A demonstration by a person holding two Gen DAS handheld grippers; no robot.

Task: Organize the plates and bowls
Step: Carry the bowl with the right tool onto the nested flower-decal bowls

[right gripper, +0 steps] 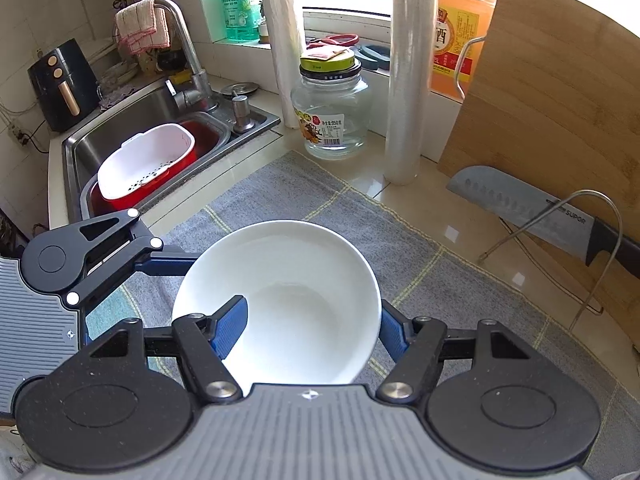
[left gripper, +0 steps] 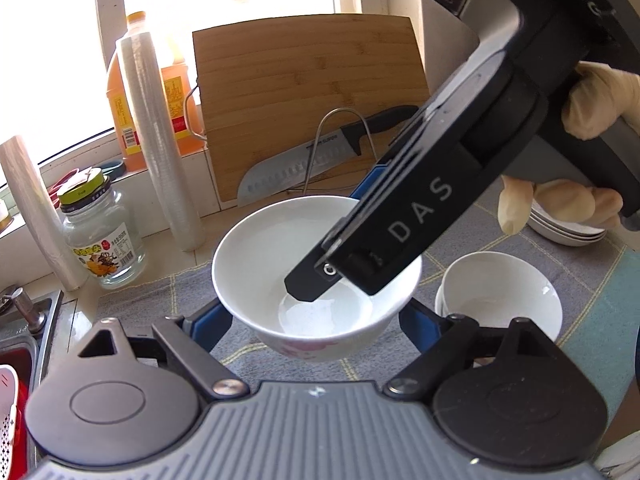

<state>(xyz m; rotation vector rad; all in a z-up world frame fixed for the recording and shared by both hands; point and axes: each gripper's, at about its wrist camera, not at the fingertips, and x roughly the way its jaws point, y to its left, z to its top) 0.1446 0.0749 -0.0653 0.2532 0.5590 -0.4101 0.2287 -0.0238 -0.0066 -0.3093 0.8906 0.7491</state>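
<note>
Left wrist view: white bowl (left gripper: 316,276) clamped between left gripper (left gripper: 316,324) fingers above grey mat (left gripper: 460,256); right gripper (left gripper: 320,280) pinching its rim, one finger inside. Beyond, only here: second bowl (left gripper: 500,292), stacked plates (left gripper: 568,232).

Right wrist view: same bowl (right gripper: 280,300), gripped across its wall; only here: sink (right gripper: 120,148), white colander (right gripper: 144,164).

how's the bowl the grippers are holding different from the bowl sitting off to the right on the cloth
The held bowl is gripped by both the left gripper and right gripper; the other bowl is untouched. The held bowl shows a pink pattern outside; none shows on the other bowl. The other bowl sits nested in another; the held bowl is single. Both are white inside and upright.
</note>
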